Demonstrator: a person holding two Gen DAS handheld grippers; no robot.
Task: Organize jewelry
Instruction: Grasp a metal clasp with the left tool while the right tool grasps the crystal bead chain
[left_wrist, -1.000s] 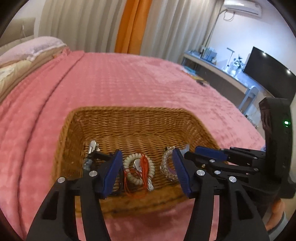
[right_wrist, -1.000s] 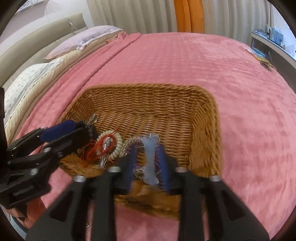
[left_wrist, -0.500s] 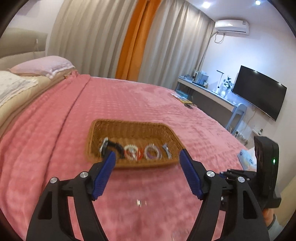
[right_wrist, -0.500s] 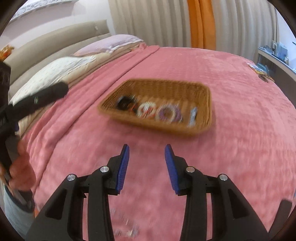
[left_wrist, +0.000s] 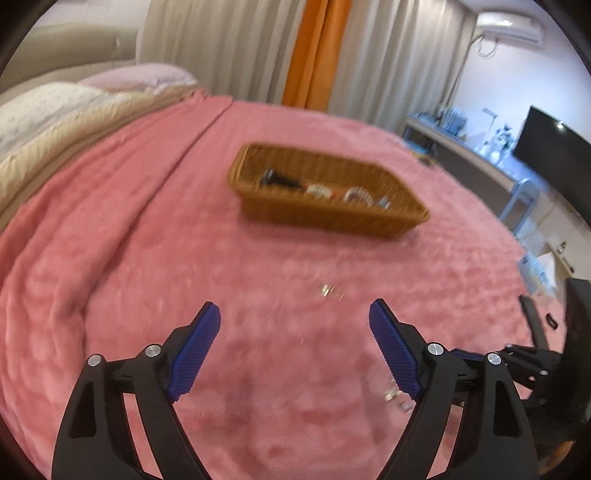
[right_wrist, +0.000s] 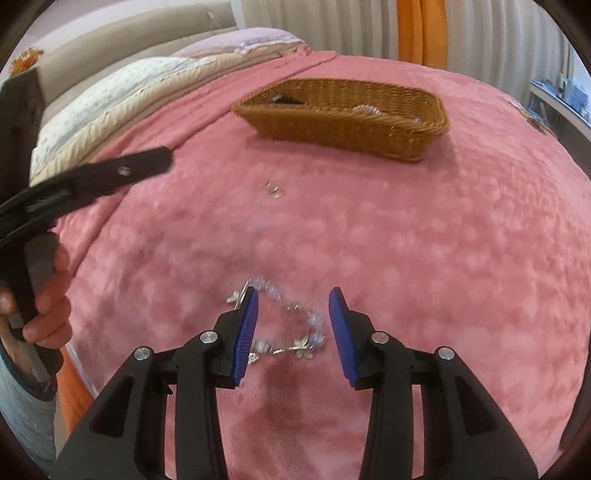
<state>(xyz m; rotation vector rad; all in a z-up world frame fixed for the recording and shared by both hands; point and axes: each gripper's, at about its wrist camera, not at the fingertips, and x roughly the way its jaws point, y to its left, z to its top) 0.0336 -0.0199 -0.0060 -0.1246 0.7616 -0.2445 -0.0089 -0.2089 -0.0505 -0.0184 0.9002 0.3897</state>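
A brown wicker basket sits on the pink bedspread and holds several bracelets. A small silver piece of jewelry lies loose on the bedspread between the basket and me. A silver beaded bracelet lies on the bedspread between the fingers of my right gripper, which is open and low over it. My left gripper is open and empty, above the bedspread short of the small piece. It also shows in the right wrist view, held by a hand.
Pillows lie at the far left of the bed. Curtains hang behind. A desk with a monitor stands to the right. The bed's near left edge is close to the hand.
Both grippers have pulled back from the basket toward the near side of the bed. The right gripper has let go of a hair clip into the basket and now sits open over the silver bracelet.
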